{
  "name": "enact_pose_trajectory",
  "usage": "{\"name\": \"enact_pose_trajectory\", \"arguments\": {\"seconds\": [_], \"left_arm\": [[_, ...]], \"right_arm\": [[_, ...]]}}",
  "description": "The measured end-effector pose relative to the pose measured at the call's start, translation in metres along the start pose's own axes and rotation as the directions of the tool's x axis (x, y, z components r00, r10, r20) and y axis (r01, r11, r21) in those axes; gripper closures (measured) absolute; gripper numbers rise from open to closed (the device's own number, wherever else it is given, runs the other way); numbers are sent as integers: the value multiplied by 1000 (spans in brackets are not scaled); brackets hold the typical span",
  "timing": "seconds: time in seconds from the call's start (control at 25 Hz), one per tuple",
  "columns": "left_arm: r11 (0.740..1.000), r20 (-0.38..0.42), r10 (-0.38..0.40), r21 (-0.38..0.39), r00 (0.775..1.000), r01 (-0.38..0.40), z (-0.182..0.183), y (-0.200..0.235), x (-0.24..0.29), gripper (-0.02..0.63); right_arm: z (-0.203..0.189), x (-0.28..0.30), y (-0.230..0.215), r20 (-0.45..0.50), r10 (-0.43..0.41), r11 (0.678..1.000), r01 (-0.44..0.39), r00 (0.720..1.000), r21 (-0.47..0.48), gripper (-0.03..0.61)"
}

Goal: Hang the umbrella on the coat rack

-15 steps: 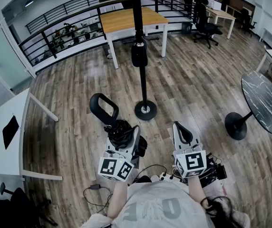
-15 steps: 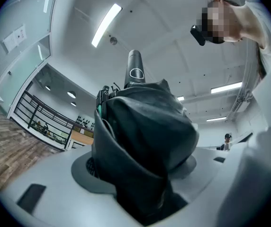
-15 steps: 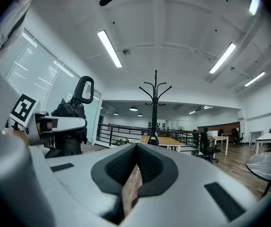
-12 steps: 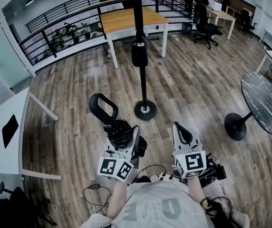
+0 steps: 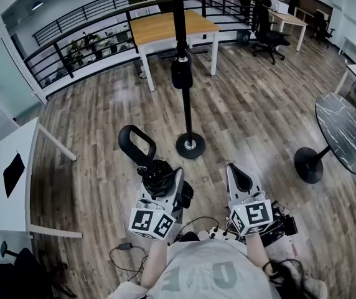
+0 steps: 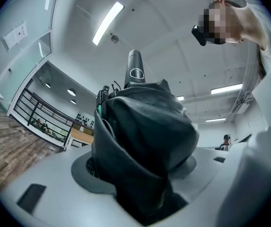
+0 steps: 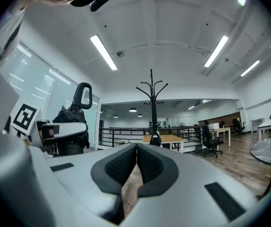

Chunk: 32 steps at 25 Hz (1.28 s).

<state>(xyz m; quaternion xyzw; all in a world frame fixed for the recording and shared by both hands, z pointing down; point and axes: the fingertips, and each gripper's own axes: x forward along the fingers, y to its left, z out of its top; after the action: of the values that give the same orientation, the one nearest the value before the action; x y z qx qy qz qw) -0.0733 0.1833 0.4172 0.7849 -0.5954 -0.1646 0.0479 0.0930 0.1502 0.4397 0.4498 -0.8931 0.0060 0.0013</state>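
The left gripper (image 5: 160,180) is clamped on the umbrella (image 5: 157,173). In the left gripper view its jaws stand wide with the folded black fabric (image 6: 145,136) packed between them, filling the gap. The umbrella points up and away from the person, and its black loop handle (image 5: 135,146) sticks out ahead of the jaws, clear of everything. The gripper itself tilts a little upward.

Over to the right gripper (image 5: 239,179), which is closed and empty: in its own view the two dark pads (image 7: 121,167) meet in a thin seam, with bare wood floor (image 5: 103,142) showing below. It is held level, just beside the left one, both low in front of the person's chest. Their marker cubes (image 5: 151,222) face the head camera.

Straight ahead stands the coat rack (image 5: 184,104), a slim black pole on a round base (image 5: 190,145), well apart from the umbrella. A dark bundle (image 5: 182,72) sits against the pole partway up. From the right gripper view the rack's hooks (image 7: 152,89) branch out at the top, with nothing on them.

Beyond the rack are a wooden table (image 5: 165,25) and a black railing (image 5: 72,45). There is an office chair (image 5: 266,33) at far right, a round dark table (image 5: 346,132) to the right, and a white table (image 5: 4,185) to the left.
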Motion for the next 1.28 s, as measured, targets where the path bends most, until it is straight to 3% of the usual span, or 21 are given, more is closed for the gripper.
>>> {"name": "enact_pose_trajectory", "arguments": {"seconds": [0.76,1.28], "left_arm": [[998,-1,22,-55,1000,-22,2,13,-10,322],[994,27,-42,-100,999,44,-1,31,69,322]], "right_arm": [[-20,4,16,-44,60,998,-59,997,39,548],[-27,52,-31,-48,25,998,-22,999,53,548]]}}
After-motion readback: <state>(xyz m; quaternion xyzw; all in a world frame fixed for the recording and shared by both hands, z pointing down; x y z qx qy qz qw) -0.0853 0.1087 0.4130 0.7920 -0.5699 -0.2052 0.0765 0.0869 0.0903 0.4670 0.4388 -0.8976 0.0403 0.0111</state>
